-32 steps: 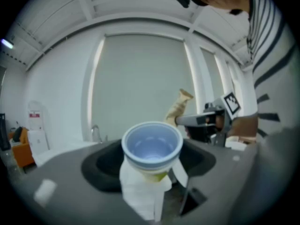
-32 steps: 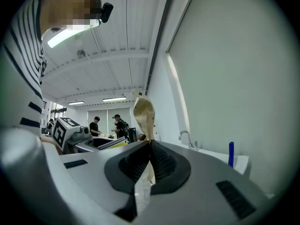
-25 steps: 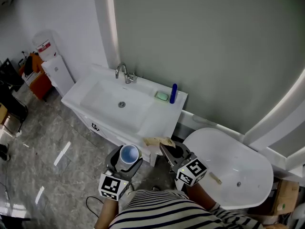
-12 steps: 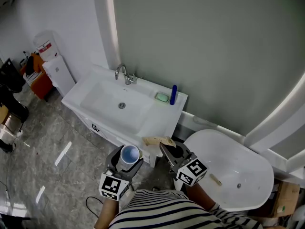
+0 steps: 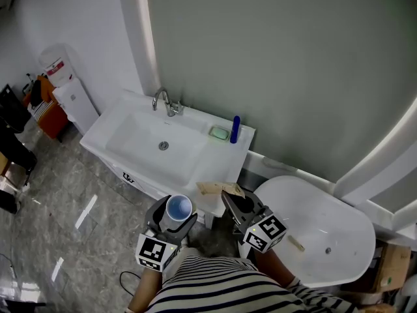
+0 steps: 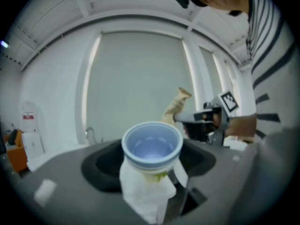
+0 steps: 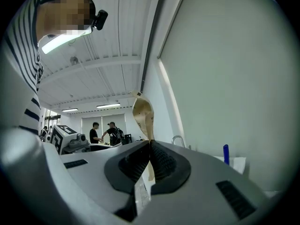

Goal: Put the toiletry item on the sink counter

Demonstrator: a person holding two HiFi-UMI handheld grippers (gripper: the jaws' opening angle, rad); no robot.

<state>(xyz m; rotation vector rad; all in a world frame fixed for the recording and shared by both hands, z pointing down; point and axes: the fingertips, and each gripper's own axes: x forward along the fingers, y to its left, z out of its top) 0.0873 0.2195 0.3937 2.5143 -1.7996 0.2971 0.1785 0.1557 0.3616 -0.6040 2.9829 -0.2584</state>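
Note:
My left gripper (image 5: 173, 216) is shut on a light blue cup (image 5: 178, 208), held upright with its mouth up and white wrapping under it (image 6: 145, 191). The cup (image 6: 152, 144) fills the middle of the left gripper view. My right gripper (image 5: 232, 199) is shut on a thin tan packet (image 5: 218, 188), which sticks out over the front corner of the white sink counter (image 5: 228, 162). In the right gripper view the packet (image 7: 143, 116) stands up from the closed jaws (image 7: 151, 159). Both grippers hover in front of the counter, below its front edge in the head view.
On the counter stand a chrome faucet (image 5: 163, 100), a green soap dish (image 5: 219, 132) and a blue bottle (image 5: 234, 129). A white bathtub (image 5: 319, 227) lies to the right. A water dispenser (image 5: 65, 87) stands at the left wall. People stand far off (image 7: 105, 134).
Both grippers keep their grips and hardly move. The head view has shifted a little, so the sink sits slightly further left.

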